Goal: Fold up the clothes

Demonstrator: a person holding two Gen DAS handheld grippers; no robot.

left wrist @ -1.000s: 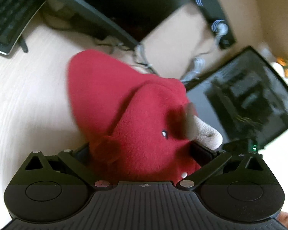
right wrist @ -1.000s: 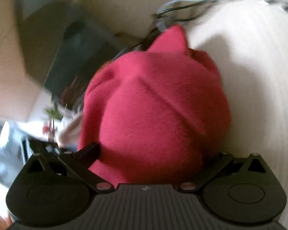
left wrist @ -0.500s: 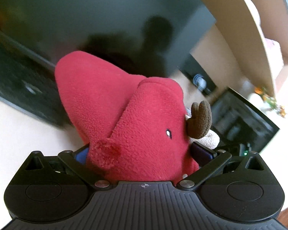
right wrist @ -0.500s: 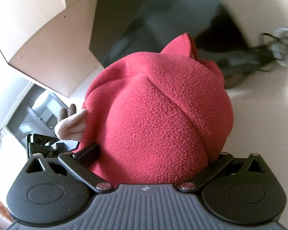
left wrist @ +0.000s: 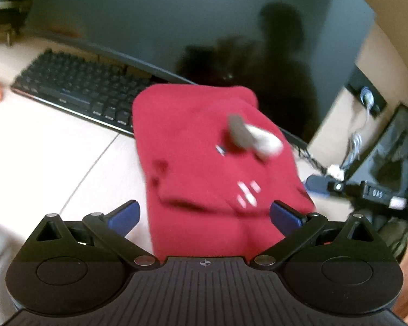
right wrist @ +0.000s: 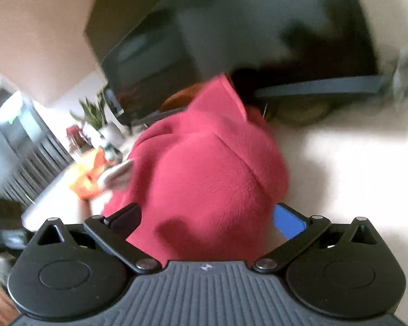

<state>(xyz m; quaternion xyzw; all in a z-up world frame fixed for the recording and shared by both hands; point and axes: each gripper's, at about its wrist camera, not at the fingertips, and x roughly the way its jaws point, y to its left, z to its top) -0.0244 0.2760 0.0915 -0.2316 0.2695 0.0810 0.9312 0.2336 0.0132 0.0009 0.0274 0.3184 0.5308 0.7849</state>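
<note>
A dark red fleece garment [left wrist: 204, 163] with a brown antler and a beige ear sewn on lies bundled on the pale table [left wrist: 40, 163], in front of a keyboard. My left gripper [left wrist: 205, 214] is open, its blue pads [left wrist: 125, 214] either side of the garment's near end. A strip of table shows beside the left pad. In the right wrist view the same fleece [right wrist: 204, 176] bulges between the fingers of my right gripper [right wrist: 206, 214]. That gripper is open too, and its right blue pad [right wrist: 288, 221] stands bare beside the cloth. Both views are motion-blurred.
A black keyboard [left wrist: 81, 92] and a large dark monitor [left wrist: 176, 27] stand just behind the garment. To the right are cables [left wrist: 326, 182] and a second dark screen [left wrist: 389, 149]. An orange item [right wrist: 87, 179] and a potted plant [right wrist: 92, 114] sit at the left.
The fleece bundle was held up in front of the monitor, filling both grippers. It has come down onto the table, spread flatter, and a blue pad now shows bare on each gripper.
</note>
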